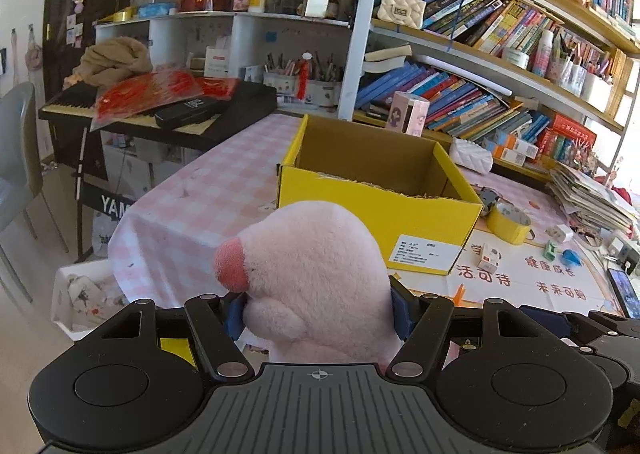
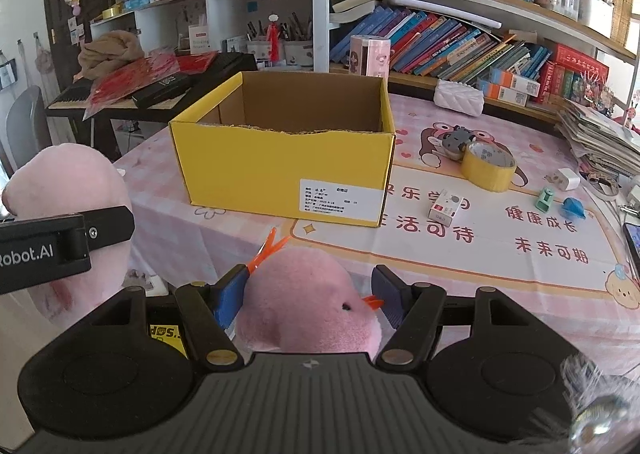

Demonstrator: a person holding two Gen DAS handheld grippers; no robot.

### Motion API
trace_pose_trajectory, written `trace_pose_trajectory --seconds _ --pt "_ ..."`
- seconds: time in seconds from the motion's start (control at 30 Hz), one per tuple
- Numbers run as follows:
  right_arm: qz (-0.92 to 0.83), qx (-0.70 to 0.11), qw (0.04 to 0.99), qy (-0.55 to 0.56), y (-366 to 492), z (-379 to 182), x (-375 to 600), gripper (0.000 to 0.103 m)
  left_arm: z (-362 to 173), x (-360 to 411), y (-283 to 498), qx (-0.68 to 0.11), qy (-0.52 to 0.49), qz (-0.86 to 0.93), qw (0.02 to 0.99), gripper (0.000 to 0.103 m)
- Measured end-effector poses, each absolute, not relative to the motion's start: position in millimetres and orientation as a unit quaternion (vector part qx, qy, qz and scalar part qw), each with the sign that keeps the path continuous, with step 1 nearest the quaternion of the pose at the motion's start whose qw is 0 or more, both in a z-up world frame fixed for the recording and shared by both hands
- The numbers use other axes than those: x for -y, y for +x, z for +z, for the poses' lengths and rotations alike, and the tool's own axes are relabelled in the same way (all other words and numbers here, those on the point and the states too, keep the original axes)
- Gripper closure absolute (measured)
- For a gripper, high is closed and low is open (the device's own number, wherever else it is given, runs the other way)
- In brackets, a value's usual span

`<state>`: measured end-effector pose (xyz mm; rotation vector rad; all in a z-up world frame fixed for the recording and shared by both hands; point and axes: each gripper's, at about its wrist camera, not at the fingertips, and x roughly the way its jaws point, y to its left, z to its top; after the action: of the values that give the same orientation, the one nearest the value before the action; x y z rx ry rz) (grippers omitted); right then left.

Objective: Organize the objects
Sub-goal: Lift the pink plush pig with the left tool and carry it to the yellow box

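My left gripper [image 1: 320, 312] is shut on a pale pink plush pig [image 1: 312, 278] with a red snout, held above the near table edge. It also shows at the left of the right wrist view [image 2: 68, 194], with the left gripper's finger [image 2: 104, 226] across it. My right gripper [image 2: 308, 298] is shut on a pink plush bird [image 2: 308, 306] with an orange beak and tuft. An open yellow cardboard box [image 1: 380, 210] [image 2: 284, 174] stands on the table ahead of both grippers; no contents are visible inside it.
On the pink checked tablecloth [image 2: 480, 262], right of the box, lie a yellow tape roll [image 2: 488, 166], a small white box [image 2: 446, 206], a green clip [image 2: 544, 200], a blue toy [image 2: 574, 208] and a phone [image 2: 634, 242]. Bookshelves [image 2: 460, 42] stand behind, a keyboard [image 1: 160, 110] at left.
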<state>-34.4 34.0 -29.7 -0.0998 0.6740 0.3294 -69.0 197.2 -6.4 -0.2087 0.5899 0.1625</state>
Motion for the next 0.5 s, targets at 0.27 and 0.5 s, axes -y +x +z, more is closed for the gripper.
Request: trace_pose_trajectory --seconds 0.27,0.5 --pt "0.159 -0.324 0.931 -0.050 -35.2 -27.4 -37.5 0.037 -5.8 -199.8 -69.4 -0.285 -0.100 0.073 0.950 0.036" --pt "0.158 -0.322 0.932 -0.053 -34.0 -25.6 -39.4 0.037 -3.6 -201.2 -65.5 -0.279 -0.100 0.067 0.953 0.036"
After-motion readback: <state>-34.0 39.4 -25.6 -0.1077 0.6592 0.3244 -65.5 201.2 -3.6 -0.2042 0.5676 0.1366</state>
